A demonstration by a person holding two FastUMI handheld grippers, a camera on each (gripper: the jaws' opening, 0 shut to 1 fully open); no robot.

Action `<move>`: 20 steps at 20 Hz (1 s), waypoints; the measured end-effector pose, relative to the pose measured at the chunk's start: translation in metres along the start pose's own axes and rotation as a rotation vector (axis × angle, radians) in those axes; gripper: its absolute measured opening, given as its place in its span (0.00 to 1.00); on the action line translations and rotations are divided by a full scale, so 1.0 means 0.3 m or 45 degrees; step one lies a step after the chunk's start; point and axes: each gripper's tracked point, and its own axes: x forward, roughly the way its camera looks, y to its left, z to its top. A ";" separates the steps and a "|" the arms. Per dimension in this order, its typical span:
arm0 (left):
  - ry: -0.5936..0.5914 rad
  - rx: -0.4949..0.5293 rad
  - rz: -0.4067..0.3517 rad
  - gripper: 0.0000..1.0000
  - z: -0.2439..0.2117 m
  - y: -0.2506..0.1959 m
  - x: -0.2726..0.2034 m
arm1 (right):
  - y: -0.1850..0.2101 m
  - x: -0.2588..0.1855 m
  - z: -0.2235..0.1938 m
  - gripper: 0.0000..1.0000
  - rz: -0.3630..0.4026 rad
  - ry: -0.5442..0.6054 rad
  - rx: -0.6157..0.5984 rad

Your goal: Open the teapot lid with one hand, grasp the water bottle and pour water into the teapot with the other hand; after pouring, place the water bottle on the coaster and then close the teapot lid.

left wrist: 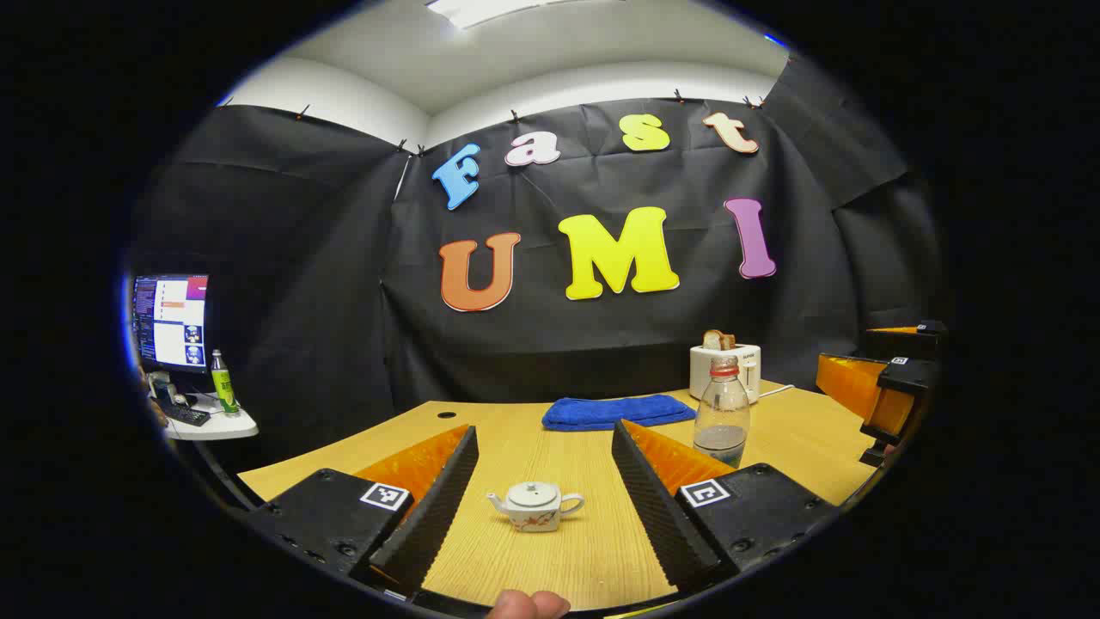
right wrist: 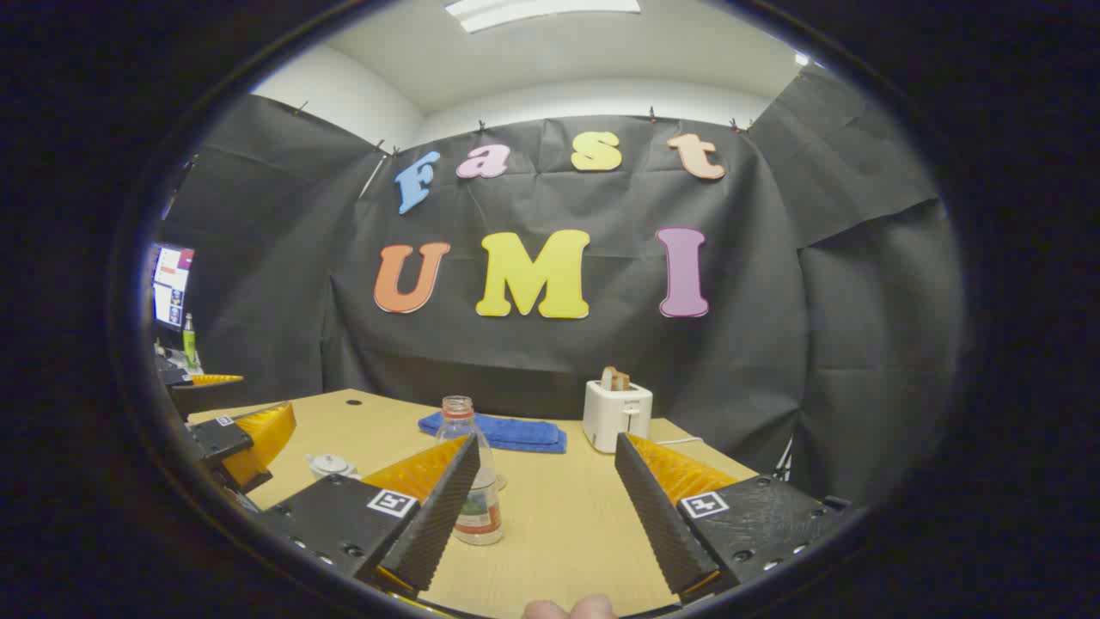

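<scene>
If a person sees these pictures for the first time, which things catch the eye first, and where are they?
Probably the small white teapot, lid on, on the wooden table between the open left gripper fingers. Next the clear water bottle standing near the open right gripper, with a blue towel and white toaster behind.

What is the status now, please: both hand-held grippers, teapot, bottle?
Both hand-held grippers open, empty: left, right. Teapot lid on, untouched. Water bottle upright on table. Nothing in the way.
</scene>
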 end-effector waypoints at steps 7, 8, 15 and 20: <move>0.026 -0.015 -0.035 0.98 -0.010 -0.035 0.002 | 0.014 -0.001 -0.016 0.97 0.013 0.019 0.031; 0.027 -0.018 -0.032 0.98 -0.010 -0.039 0.002 | 0.012 0.002 -0.026 0.97 0.016 0.032 0.041; 0.043 -0.014 -0.012 0.99 -0.031 -0.034 0.011 | -0.016 0.025 -0.058 0.95 -0.007 0.062 0.095; 0.079 -0.016 0.001 0.99 -0.064 -0.032 0.020 | -0.021 0.044 -0.102 0.97 -0.001 0.098 0.111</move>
